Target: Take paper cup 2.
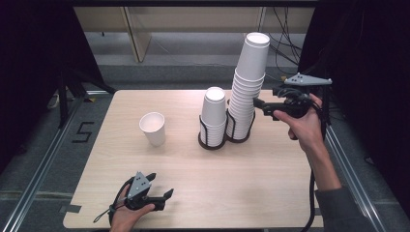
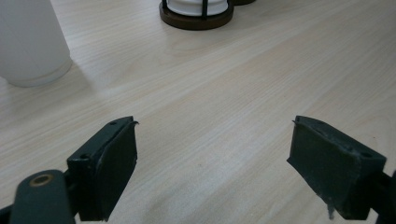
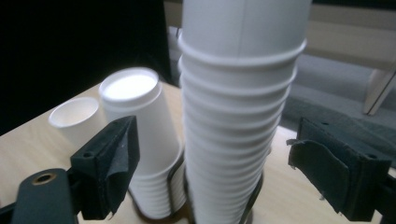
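Now my right gripper (image 1: 261, 104) hangs with jaws spread at three o'clock of the tall stack of white paper cups (image 1: 247, 92), gripping nothing. My left gripper (image 1: 162, 188) rests open on the pale wooden table (image 1: 270, 183) at seven o'clock.

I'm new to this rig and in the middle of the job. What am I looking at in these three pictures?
There is no robot arm: a person holds a two-jaw gripper in each hand. The high view looks down on the wooden table. The other two pictures come from cameras riding on each gripper, looking along its black jaws.

On the table stand a tall stack of paper cups and a short stack, each in a dark wire holder, plus a single paper cup standing upright.

The left gripper rests low near the table's front edge, jaws apart and holding nothing. The right gripper is raised beside the tall stack, jaws open on either side of it without gripping.
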The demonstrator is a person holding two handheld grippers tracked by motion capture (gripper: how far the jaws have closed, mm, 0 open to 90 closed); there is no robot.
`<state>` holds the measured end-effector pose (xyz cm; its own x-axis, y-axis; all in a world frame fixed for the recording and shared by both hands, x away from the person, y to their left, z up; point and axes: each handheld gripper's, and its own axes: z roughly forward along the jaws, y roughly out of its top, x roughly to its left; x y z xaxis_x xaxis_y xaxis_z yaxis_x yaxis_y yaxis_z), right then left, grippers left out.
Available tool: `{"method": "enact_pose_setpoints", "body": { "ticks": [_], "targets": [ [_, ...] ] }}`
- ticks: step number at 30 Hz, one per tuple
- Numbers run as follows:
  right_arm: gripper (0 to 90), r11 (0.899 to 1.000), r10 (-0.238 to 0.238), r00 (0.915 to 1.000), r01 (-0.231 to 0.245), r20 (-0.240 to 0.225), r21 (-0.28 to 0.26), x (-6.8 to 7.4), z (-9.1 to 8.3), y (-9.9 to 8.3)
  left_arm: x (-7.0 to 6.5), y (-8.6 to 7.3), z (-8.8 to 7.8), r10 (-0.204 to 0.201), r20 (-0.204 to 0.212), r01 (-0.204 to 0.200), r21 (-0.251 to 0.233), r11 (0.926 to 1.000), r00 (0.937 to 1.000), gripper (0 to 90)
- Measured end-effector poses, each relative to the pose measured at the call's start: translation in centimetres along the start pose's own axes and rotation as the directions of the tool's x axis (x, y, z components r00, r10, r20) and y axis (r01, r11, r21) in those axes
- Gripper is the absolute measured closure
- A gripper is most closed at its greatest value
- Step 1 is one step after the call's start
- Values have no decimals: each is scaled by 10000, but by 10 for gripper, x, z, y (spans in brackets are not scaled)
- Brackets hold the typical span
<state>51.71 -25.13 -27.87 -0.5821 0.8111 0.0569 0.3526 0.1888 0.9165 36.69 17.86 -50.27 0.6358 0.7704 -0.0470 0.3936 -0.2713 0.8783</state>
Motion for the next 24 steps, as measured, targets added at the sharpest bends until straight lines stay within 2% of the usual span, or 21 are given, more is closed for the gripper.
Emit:
{"method": "enact_pose_setpoints", "body": {
  "ticks": [1,3,4,5,8,9,13,16,19,20,21,24],
  "targets": [
    [157,10000,9,9999,-8,116,-80,0,1,5,0,0,1,51,62,-51,3,10000,10000,148],
    [158,9988,-313,9995,315,72,-380,-3,3,14,-1,0,1,98,81,-99,61,9999,9999,148],
    [158,9994,-106,9999,106,10,-342,-2,3,18,-1,0,1,106,112,-106,54,9999,9999,148],
    [157,9985,-310,9994,317,184,-439,-3,4,22,-1,0,1,113,122,-114,68,9999,9999,148],
    [156,9987,-9,9999,17,160,-501,-3,5,34,-1,0,1,74,89,-75,106,9999,9999,148],
    [156,9983,-177,9997,185,154,-545,-5,7,38,-1,-1,1,81,89,-82,125,9999,9999,148],
    [155,9989,-48,9998,57,193,-472,-3,15,50,-1,0,1,73,83,-74,144,9999,9999,148],
    [155,9988,-202,9993,216,317,-450,-4,22,58,-2,0,1,35,85,-36,96,9999,10000,148],
    [155,9987,-128,9991,148,414,-482,-6,30,65,-2,-1,2,64,177,-65,72,10000,9998,148],
    [154,9993,49,9990,-32,441,-384,-5,32,67,-2,-1,2,70,183,-72,80,9999,9998,148],
    [154,9991,-52,9987,73,508,-408,-6,35,69,-2,-1,2,65,193,-67,92,9999,9998,148],
    [153,9985,108,9982,-76,593,-550,-8,44,72,-2,-1,3,55,279,-59,141,9999,9996,148]
  ]
}}
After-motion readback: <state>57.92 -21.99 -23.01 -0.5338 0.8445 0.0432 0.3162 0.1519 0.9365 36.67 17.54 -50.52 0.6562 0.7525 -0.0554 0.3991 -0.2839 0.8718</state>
